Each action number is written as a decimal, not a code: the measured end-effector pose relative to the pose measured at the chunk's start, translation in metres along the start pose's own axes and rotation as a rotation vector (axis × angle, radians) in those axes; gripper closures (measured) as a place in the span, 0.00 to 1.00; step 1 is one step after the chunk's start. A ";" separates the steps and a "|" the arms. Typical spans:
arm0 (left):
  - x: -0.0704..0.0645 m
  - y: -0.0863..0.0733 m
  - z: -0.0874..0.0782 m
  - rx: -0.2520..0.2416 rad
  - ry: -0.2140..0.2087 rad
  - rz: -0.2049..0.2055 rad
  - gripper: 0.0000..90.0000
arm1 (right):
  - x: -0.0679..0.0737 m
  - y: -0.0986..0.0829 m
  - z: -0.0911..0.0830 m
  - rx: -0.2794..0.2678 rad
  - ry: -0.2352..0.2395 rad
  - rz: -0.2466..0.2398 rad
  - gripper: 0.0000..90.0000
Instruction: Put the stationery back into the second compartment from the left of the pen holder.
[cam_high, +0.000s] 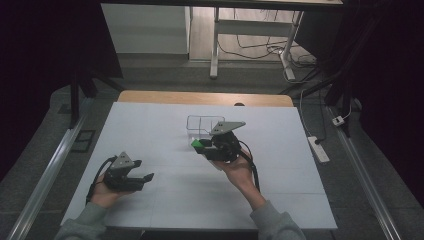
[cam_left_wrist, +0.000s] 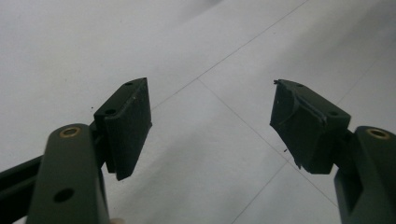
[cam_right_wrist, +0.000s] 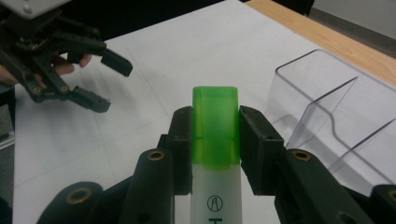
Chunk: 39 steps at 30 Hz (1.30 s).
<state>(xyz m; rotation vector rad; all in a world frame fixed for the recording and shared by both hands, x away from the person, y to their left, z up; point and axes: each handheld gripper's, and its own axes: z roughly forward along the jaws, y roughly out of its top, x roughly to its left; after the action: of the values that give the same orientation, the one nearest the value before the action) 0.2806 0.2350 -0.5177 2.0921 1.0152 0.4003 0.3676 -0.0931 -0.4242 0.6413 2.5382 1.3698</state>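
The right gripper (cam_right_wrist: 215, 135) has its two black fingers (cam_right_wrist: 259, 140) closed flat against the sides of a highlighter (cam_right_wrist: 215, 140), pinching it at the seam where the translucent green cap meets the pale, frosted plastic barrel. The cap is a squared block with softly rounded corners; the barrel carries a small printed circle mark. In the high view this gripper (cam_high: 207, 146) sits over the middle of the tabletop (cam_high: 150, 125), the green cap (cam_high: 196, 143) pointing left, just near and left of a clear organizer (cam_high: 205, 125).

The clear organizer (cam_right_wrist: 336, 112) is a rigid, glossy transparent box with thin upright walls and an inner divider that splits it into compartments. It stands on the far middle of the tabletop, close beside the highlighter but apart from it.

The left gripper (cam_high: 145, 178) is held low at the near left, well apart from the highlighter. Its fingers (cam_left_wrist: 128, 123) are spread wide with nothing between them; the matte black pads look rubbery, and the right-hand pad (cam_left_wrist: 303, 126) has a ragged, chipped edge.

The tabletop is covered in smooth white sheets with fine seams, with a strip of light wood (cam_high: 205, 98) bare along the far edge.
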 end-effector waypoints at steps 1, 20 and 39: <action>0.000 0.000 0.000 0.000 0.000 0.001 0.32 | -0.001 0.001 0.000 -0.004 -0.001 0.003 0.73; 0.000 0.000 0.000 0.001 -0.001 0.001 0.32 | -0.019 0.020 -0.001 -0.051 -0.048 0.017 0.73; 0.002 -0.001 0.001 0.006 -0.002 -0.001 0.32 | -0.040 0.029 0.007 -0.083 -0.068 0.050 0.73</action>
<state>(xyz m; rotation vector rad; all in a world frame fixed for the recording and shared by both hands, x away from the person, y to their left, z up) 0.2820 0.2360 -0.5194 2.0972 1.0181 0.3951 0.4137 -0.0919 -0.4059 0.7277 2.4149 1.4359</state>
